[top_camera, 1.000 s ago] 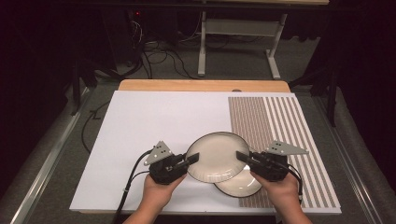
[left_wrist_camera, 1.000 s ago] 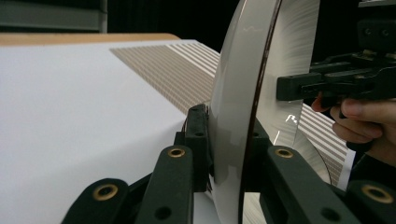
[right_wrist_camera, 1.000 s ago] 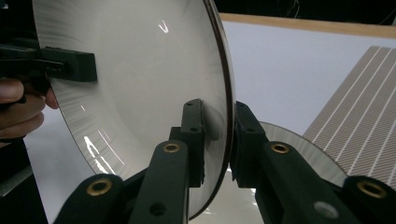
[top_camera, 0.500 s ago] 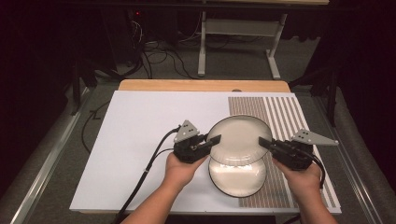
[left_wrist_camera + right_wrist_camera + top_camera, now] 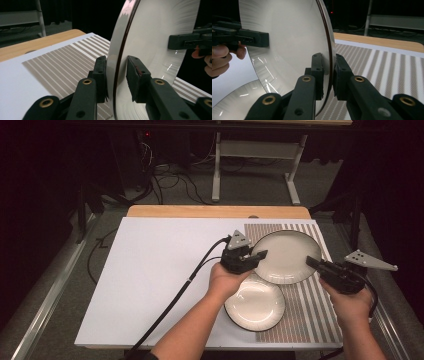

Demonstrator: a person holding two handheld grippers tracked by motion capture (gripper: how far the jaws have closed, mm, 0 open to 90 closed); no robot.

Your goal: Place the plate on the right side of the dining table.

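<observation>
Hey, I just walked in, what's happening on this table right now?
A person is carrying a plate between two handheld tools. The left claw is clamped on the plate's left rim and the right claw on its right rim, so the plate hangs over the striped mat. A second plate lies flat on the table just below it, partly on the mat.
</observation>
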